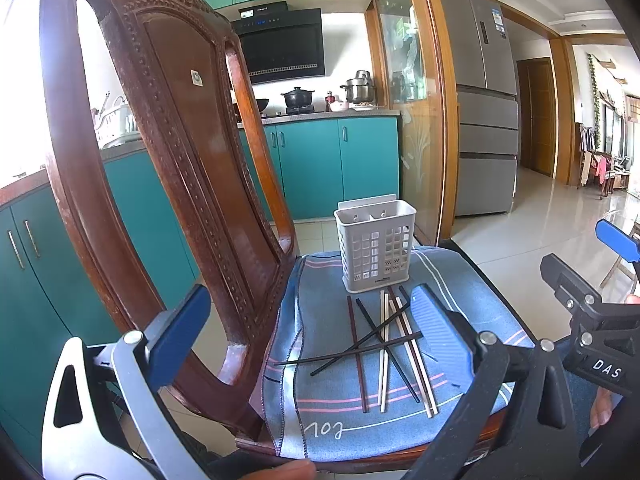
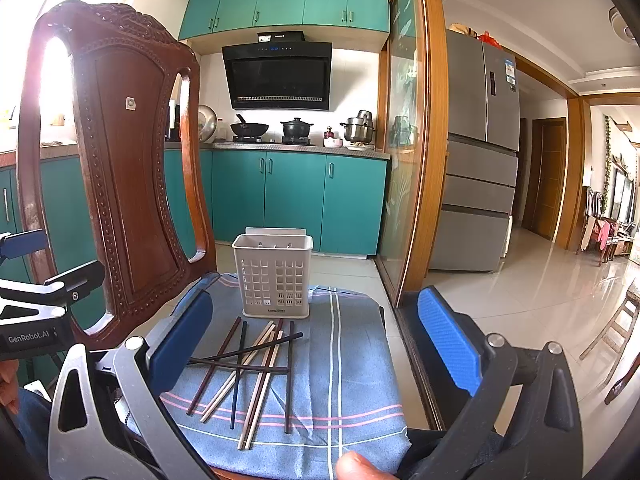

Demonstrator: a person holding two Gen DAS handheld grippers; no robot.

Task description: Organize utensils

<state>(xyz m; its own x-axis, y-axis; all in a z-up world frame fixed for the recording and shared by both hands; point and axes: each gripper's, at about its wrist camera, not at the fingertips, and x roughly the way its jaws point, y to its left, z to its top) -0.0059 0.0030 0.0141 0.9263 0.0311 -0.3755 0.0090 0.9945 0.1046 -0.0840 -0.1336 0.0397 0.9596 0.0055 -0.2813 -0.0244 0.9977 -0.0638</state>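
Note:
Several chopsticks point(image 1: 386, 350), black, brown and pale, lie crossed in a loose pile on a blue cloth point(image 1: 328, 412) over a chair seat. They also show in the right wrist view point(image 2: 252, 372). A grey perforated utensil holder point(image 1: 376, 246) stands upright and empty just behind them, also seen in the right wrist view point(image 2: 274, 276). My left gripper point(image 1: 308, 328) is open, above and in front of the pile. My right gripper point(image 2: 316, 340) is open and empty, likewise short of the chopsticks, and shows at the right of the left wrist view point(image 1: 600, 280).
The carved wooden chair back point(image 1: 172, 152) rises at the left of the seat. The cloth point(image 2: 360, 380) covers the seat to its edges. Teal kitchen cabinets point(image 2: 296, 196), a glass sliding door point(image 2: 404, 160) and a fridge point(image 2: 480, 160) stand beyond on a tiled floor.

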